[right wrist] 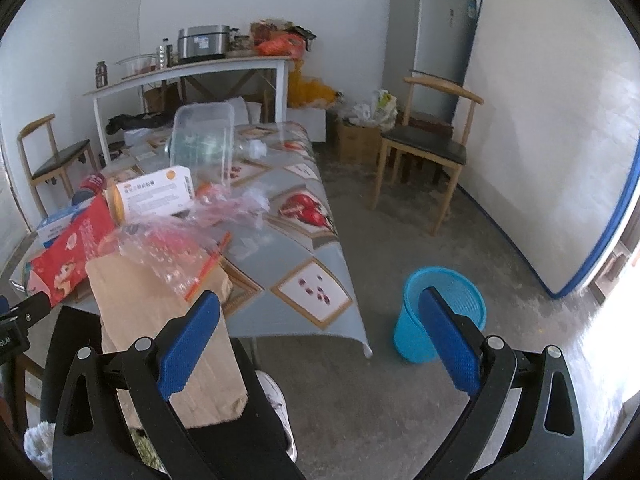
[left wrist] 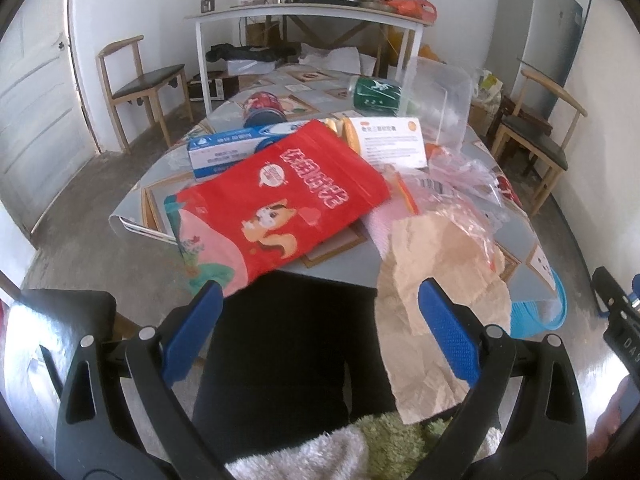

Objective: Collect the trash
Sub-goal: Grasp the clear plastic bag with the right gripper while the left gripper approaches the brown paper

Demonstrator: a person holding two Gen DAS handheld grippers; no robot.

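Both grippers, left [left wrist: 320,300] and right [right wrist: 320,310], hang released and empty before a cluttered table [right wrist: 280,240]; a blue bin [right wrist: 440,312] apparently stands just beside it.

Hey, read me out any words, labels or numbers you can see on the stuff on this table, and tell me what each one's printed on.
Nothing here can be quoted with confidence.
Red snack bag: large white Chinese characters, too blurred to read.
White box: orange heading and small print, too small to read.
Blue and white box: lettering blurred.
Green can: white markings, unreadable.
Red can: unreadable.
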